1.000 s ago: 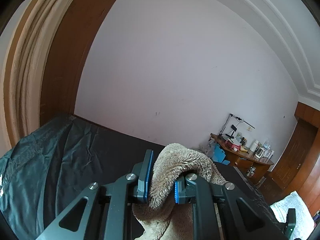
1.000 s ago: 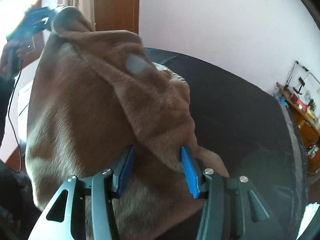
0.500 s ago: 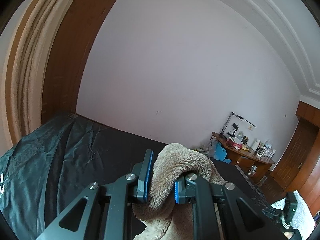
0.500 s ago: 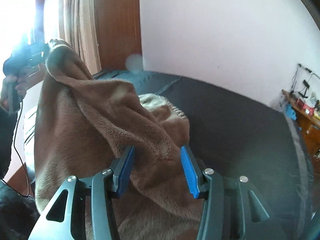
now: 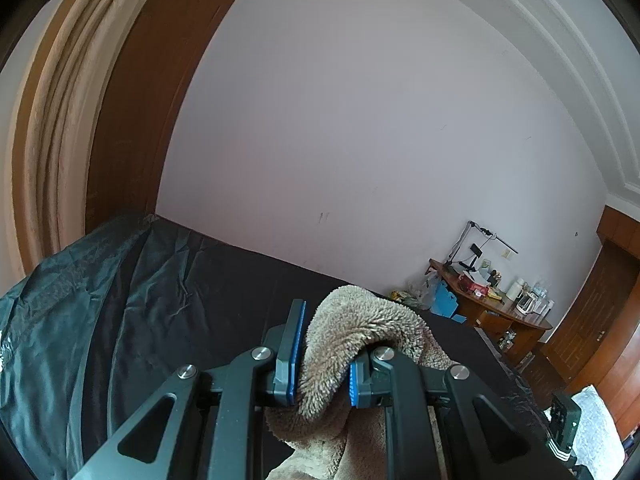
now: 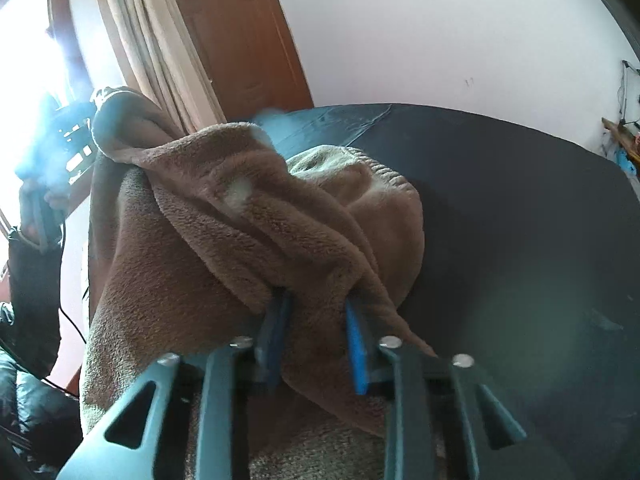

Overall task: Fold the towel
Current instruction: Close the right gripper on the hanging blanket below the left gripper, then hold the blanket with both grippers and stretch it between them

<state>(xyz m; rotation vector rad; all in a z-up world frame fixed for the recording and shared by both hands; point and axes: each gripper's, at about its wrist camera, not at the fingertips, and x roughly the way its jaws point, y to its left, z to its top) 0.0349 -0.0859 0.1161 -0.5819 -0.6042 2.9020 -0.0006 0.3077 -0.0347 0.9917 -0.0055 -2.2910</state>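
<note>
The brown towel (image 6: 248,248) hangs in the air above the black sheet (image 6: 520,208). The right gripper (image 6: 316,340) pinches a bunched fold, the cloth rising toward ten o'clock. The left gripper (image 5: 322,360) clamps another corner, its tuft poking out at twelve o'clock.

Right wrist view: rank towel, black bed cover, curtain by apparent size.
1. towel, though it hangs close to the lens, which inflates it
2. black bed cover, close behind, so unsure against the towel
3. curtain, clearly smallest
</note>
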